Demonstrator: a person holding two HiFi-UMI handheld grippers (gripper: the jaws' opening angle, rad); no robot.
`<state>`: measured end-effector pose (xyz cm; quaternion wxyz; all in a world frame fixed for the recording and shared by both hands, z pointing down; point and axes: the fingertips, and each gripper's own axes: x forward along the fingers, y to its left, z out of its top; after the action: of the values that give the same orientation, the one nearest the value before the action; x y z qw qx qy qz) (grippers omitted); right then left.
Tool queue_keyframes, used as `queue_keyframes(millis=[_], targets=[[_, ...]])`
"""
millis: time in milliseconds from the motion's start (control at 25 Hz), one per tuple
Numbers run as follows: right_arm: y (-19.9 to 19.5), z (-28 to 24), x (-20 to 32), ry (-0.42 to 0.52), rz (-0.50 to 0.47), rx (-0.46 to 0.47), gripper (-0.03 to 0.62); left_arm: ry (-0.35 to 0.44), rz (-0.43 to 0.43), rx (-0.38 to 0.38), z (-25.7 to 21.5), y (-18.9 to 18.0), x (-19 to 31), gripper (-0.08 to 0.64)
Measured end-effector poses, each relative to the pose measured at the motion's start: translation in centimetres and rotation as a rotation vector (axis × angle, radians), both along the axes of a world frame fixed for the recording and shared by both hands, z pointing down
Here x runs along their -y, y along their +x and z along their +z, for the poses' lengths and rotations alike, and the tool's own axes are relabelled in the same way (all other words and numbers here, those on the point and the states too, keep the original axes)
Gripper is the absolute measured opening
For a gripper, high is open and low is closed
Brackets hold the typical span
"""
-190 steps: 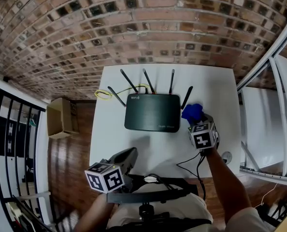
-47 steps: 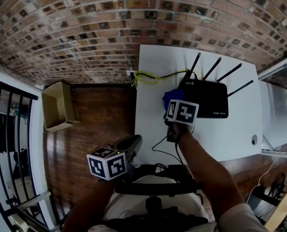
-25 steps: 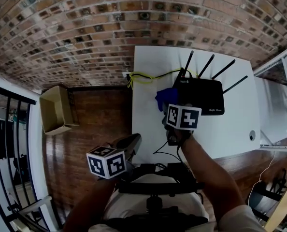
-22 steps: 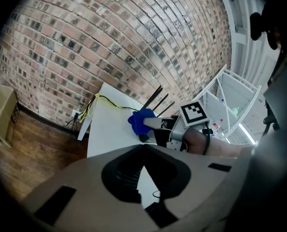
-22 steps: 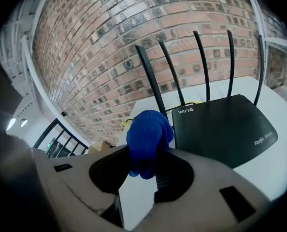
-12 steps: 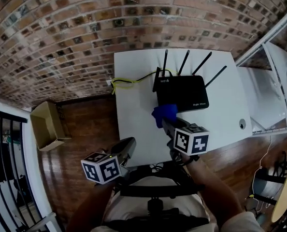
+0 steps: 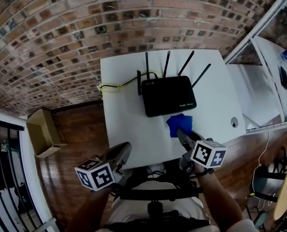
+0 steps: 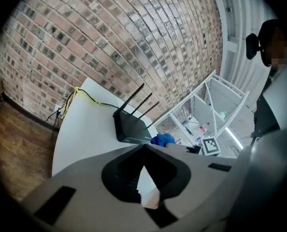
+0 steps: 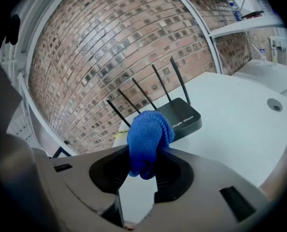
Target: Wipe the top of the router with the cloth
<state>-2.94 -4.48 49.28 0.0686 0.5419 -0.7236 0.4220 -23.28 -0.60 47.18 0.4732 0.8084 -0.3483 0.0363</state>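
Observation:
A black router (image 7: 168,95) with several antennas lies on the white table (image 7: 124,129); it also shows in the right gripper view as the router (image 9: 182,119) and in the left gripper view as the router (image 8: 130,128). My right gripper (image 7: 183,132) is shut on a bunched blue cloth (image 7: 178,124), just in front of the router's near edge, over the table. The cloth (image 9: 147,141) bulges out between the jaws. My left gripper (image 7: 120,154) hangs at the table's front edge, shut with nothing in it.
A yellow cable (image 7: 115,85) trails from the router's back left. A small round grommet (image 7: 234,123) sits near the table's right edge. A brick wall rises behind, white shelving (image 7: 274,76) stands to the right, and a cardboard box (image 7: 42,132) rests on the wooden floor at left.
My right gripper has carried the cloth from the router's left side round to its front right. The view has shifted left, so the router sits more central.

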Motion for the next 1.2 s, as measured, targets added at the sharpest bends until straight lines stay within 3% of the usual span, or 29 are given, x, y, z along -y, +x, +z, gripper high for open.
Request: queue_keyframes(millis=[240, 440, 600, 720, 960, 1200], targets=[[6.2, -1.8, -0.5, 0.065, -0.001, 0.103, 0.137, -0.02, -0.074, 0.016, -0.4, 4.0, -1.5, 0.031], [14.6, -2.5, -1.8, 0.088, -0.015, 0.139, 0.137, -0.019, -0.087, 0.029, -1.3, 13.0, -2.8, 0.031], [21.5, -2.1, -3.2, 0.101, -0.068, 0.133, 0.137, 0.026, -0.083, 0.035, -3.2, 21.5, -3.7, 0.031], [25.3, -1.1, -4.2, 0.09, -0.111, 0.129, 0.137, 0.034, -0.122, 0.049, -3.5, 25.7, -4.7, 0.031], [30.2, -0.8, -5.5, 0.096, -0.149, 0.119, 0.137, 0.02, -0.204, 0.085, -2.7, 29.2, -7.9, 0.031], [31.8, -4.1, -6.7, 0.156, -0.15, 0.073, 0.135, 0.012, -0.209, 0.08, -3.2, 29.9, -9.6, 0.031]])
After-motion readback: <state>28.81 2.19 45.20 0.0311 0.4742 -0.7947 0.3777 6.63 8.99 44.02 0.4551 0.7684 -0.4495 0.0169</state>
